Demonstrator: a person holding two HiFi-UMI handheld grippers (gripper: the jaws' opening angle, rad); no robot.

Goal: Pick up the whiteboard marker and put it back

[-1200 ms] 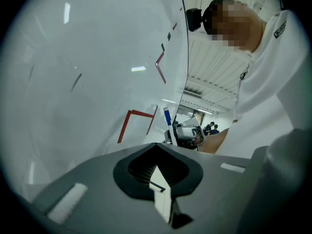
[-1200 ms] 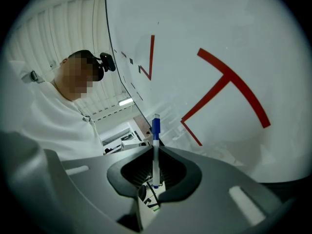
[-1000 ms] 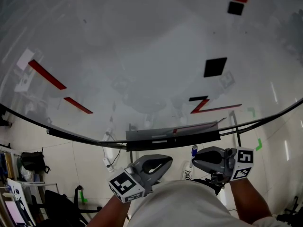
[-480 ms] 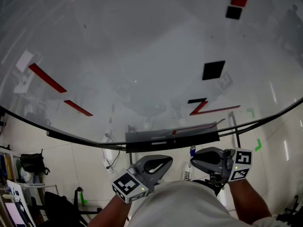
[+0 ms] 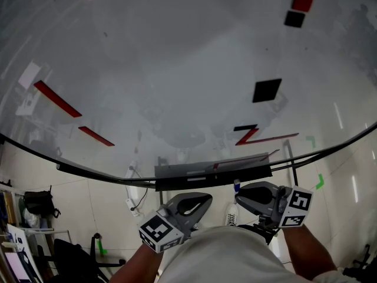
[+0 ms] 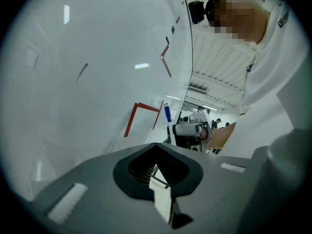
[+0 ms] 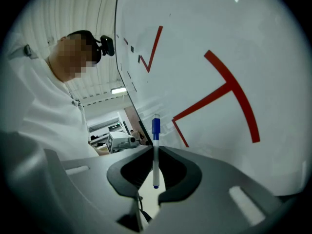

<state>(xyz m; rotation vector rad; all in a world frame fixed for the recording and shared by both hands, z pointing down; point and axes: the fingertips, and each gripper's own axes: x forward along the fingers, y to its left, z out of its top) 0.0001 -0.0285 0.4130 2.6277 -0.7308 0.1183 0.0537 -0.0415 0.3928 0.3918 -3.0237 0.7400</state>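
The whiteboard marker, white with a blue cap, stands upright between the jaws of my right gripper, which is shut on it. In the head view the right gripper hangs just below the whiteboard's dark tray, and the marker's blue cap pokes up close to the tray's lower edge. My left gripper hovers beside it to the left, jaws shut with nothing between them. The left gripper view shows the left gripper pointing towards the marker.
A large whiteboard fills the view, with red strokes and black square magnets on it. A bag, cables and shoes lie on the tiled floor below. The person's white shirt covers the bottom middle.
The right gripper and the marker have drifted slightly left and up, closer to the tray. The left gripper has barely shifted.
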